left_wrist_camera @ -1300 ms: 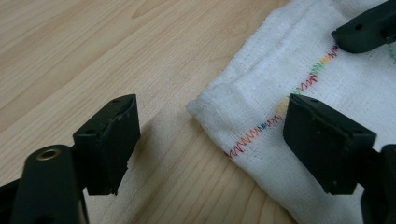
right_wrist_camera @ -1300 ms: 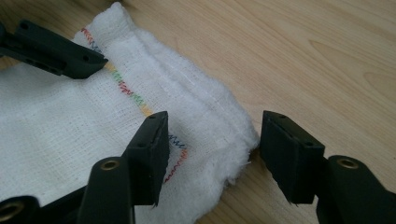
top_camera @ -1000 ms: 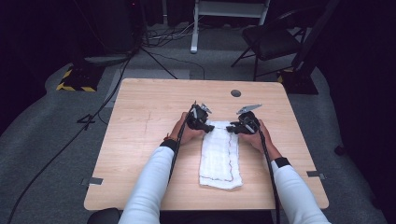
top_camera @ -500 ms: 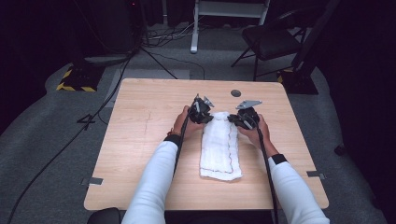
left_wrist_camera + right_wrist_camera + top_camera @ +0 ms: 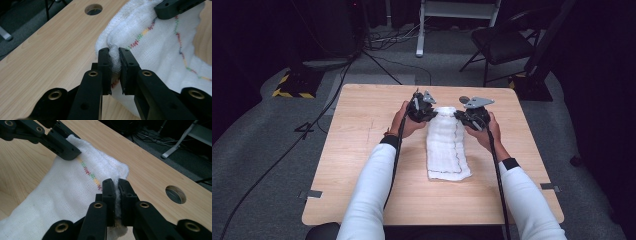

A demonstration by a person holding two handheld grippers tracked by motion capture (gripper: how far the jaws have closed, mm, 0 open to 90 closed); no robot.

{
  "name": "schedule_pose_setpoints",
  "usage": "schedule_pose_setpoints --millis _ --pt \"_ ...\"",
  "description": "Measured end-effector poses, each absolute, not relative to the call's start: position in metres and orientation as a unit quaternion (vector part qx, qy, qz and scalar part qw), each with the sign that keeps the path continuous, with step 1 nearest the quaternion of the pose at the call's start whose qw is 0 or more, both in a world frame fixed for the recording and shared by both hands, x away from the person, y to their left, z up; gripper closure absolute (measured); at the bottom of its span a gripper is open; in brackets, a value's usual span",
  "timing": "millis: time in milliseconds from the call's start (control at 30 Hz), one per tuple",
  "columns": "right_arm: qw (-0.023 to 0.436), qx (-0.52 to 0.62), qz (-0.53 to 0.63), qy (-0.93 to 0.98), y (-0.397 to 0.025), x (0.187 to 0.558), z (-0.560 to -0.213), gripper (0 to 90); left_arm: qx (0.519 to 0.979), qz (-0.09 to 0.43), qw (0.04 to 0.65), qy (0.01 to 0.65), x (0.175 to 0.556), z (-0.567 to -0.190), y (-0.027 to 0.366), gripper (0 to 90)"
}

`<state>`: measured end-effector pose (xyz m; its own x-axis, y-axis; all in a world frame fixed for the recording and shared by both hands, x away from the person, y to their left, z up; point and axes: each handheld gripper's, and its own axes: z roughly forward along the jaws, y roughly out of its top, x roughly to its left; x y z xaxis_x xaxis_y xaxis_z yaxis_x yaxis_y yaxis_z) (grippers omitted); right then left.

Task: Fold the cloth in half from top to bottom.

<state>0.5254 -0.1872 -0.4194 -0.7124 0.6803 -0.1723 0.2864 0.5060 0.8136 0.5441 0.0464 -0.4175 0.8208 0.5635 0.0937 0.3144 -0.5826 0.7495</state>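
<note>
A white folded cloth [image 5: 446, 145] with coloured zigzag stitching lies lengthwise on the wooden table [image 5: 362, 130]. My left gripper [image 5: 428, 113] pinches its far left corner, and the cloth [image 5: 155, 47] bunches between the closed jaws of the left gripper [image 5: 115, 67]. My right gripper [image 5: 461, 116] holds the far right corner; the right gripper [image 5: 115, 192] is shut on the folded edge of the cloth [image 5: 62, 190]. The far end of the cloth is lifted a little between the two grippers. The near end rests flat on the table.
A round cable hole [image 5: 175, 194] is cut in the table [image 5: 150, 170] beyond the cloth, and the hole [image 5: 93, 9] lies near the far edge. On the floor beyond stand a black chair [image 5: 502, 42], a white stand [image 5: 457, 15] and cables [image 5: 387, 40].
Both grippers have carried the cloth's far end away from the person, and the cloth has stretched out longer and narrower. The grippers sit farther up the table than a second ago.
</note>
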Motion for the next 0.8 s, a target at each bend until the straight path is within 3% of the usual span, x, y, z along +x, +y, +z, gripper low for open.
schedule_pose_setpoints --millis 333,800 --pt "0.21 0.26 0.426 0.841 -0.203 0.498 -0.42 85.1 0.885 0.144 0.403 0.18 0.504 -0.419 0.051 78.4" --pt "0.157 0.205 0.429 0.866 -0.217 0.452 -0.426 84.9 0.896 0.106 0.41 0.131 0.454 -0.436 0.055 78.6"
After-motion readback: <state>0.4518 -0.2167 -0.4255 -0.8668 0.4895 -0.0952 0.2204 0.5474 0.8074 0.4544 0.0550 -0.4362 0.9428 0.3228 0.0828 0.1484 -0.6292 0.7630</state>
